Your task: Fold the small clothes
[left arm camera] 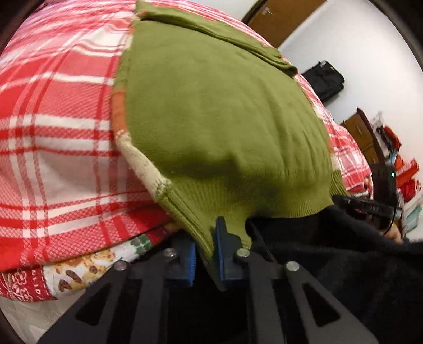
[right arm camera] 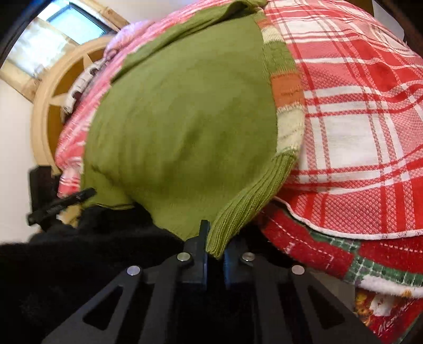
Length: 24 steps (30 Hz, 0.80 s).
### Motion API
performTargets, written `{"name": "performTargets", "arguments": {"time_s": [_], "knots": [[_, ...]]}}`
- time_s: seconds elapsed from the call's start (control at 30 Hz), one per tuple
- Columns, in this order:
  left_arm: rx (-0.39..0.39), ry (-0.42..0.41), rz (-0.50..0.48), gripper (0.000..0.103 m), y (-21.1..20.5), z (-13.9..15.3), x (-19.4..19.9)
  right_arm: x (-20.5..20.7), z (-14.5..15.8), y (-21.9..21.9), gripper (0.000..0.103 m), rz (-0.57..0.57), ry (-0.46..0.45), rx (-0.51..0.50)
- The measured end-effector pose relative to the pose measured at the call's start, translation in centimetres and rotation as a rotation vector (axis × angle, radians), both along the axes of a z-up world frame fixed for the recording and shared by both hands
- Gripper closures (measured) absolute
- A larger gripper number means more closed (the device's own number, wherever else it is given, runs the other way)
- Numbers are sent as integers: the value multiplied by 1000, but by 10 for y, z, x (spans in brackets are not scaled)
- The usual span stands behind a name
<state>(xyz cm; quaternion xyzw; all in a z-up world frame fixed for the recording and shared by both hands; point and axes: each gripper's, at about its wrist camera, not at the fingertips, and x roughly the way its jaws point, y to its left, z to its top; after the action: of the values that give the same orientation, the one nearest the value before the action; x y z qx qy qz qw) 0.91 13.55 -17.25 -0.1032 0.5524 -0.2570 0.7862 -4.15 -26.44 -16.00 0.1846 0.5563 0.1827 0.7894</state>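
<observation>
A small olive-green knit sweater (left arm camera: 216, 113) with orange and cream stripes along one side lies on a red and white plaid cloth (left arm camera: 53, 105). My left gripper (left arm camera: 206, 251) is shut on the ribbed hem at one bottom corner. My right gripper (right arm camera: 214, 251) is shut on the ribbed hem (right arm camera: 238, 211) at the other bottom corner of the sweater (right arm camera: 179, 119). The hem is lifted toward me, and a sleeve is folded across the far end. The right gripper also shows at the right edge of the left wrist view (left arm camera: 370, 206).
The plaid cloth (right arm camera: 357, 119) covers a bed-like surface over holiday-patterned fabrics (right arm camera: 343, 259). My dark garment (left arm camera: 343, 264) fills the near foreground. A wooden door (left arm camera: 280, 18), a black bag (left arm camera: 325, 79) and a round wooden frame (right arm camera: 53, 105) are in the background.
</observation>
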Motion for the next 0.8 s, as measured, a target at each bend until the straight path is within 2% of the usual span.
{"name": "performTargets", "arguments": {"time_s": [0.2, 0.33, 0.43, 0.53, 0.67, 0.8], "knots": [[21, -115, -22, 96, -8, 28, -5, 13, 36, -12, 96, -31, -87, 183], [-26, -178, 18, 96, -3, 60, 14, 38, 71, -16, 96, -46, -174, 267], [-80, -182, 75, 96, 2, 81, 43, 66, 87, -19, 96, -78, -227, 293], [-100, -178, 114, 96, 0, 91, 77, 101, 84, -25, 96, -134, -240, 332], [-40, -185, 150, 96, 1, 91, 117, 139, 66, -30, 96, -200, -227, 333], [34, -141, 174, 96, -4, 71, 155, 166, 41, -27, 96, -245, -206, 248]]}}
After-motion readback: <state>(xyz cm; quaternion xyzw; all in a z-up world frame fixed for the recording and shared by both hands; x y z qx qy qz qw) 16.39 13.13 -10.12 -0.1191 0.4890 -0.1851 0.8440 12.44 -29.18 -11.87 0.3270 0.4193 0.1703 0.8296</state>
